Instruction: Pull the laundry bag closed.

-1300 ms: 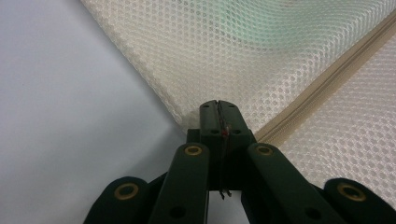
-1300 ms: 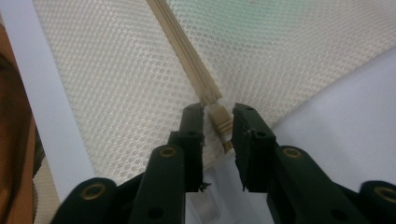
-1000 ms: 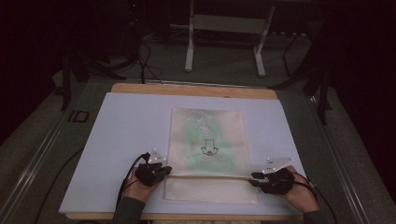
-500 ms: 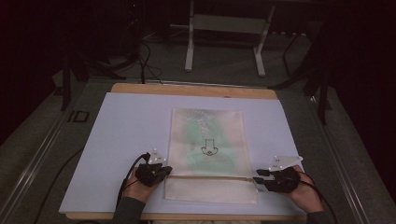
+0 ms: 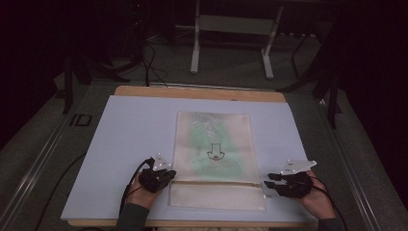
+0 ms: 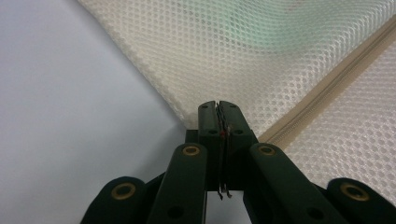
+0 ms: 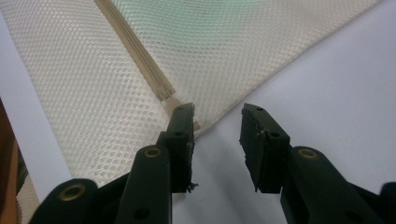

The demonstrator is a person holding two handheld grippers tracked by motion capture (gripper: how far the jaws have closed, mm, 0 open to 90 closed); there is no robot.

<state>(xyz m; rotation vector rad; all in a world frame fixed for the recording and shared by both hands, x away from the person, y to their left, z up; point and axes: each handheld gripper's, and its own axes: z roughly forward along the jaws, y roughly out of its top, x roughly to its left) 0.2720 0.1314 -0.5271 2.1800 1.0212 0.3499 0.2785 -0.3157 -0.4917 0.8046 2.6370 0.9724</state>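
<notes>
Down at the near edge of the tabletop [image 5: 134, 125], the left gripper [image 6: 218, 109] is pressed together at the mesh bag's [image 5: 214, 144] left edge by the zipper [image 6: 327, 86], pinching its hem, while the right gripper [image 7: 217, 122] stands spread just off the bag's right corner, beside the zipper's end.

A wooden table [image 5: 202, 91] carries a pale board [image 5: 134, 125], on which a mesh bag [image 5: 214, 144] lies flat.
</notes>
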